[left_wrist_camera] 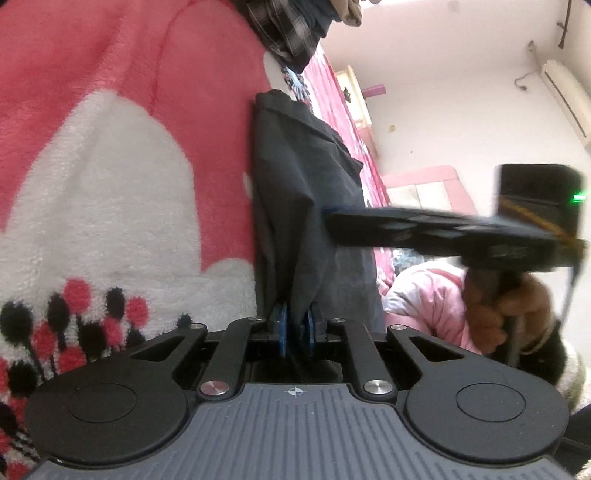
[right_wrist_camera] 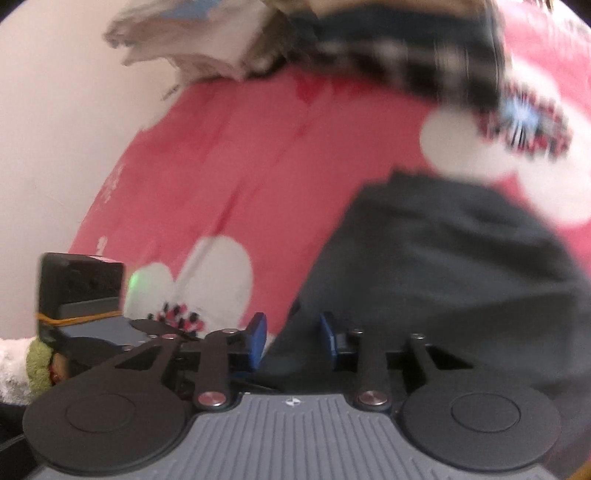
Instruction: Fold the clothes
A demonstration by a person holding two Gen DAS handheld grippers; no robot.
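The dark garment (left_wrist_camera: 306,199) lies on a pink fleece blanket (left_wrist_camera: 110,74) with white patches, which covers the bed. In the left wrist view the left tongs (left_wrist_camera: 295,328) stand narrow, their blue pads (left_wrist_camera: 282,328) clamped on a gathered edge of the garment, so the cloth runs taut away from them in long folds. The right tongs (right_wrist_camera: 293,339) reach in from the side in that view, their tips at the garment's far edge, gripped by a hand in a brown glove (left_wrist_camera: 495,310).

In the right wrist view, which is blurred, the right tongs stand partly apart, with a near edge of the garment (right_wrist_camera: 443,277) in the gap between the blue pads (right_wrist_camera: 258,339); whether the pads press on the cloth I cannot tell.

Bare blanket lies open on one side of the garment. A heap of other clothes (left_wrist_camera: 291,33), one checked, sits beyond its far end, near a pale wall (right_wrist_camera: 55,129).
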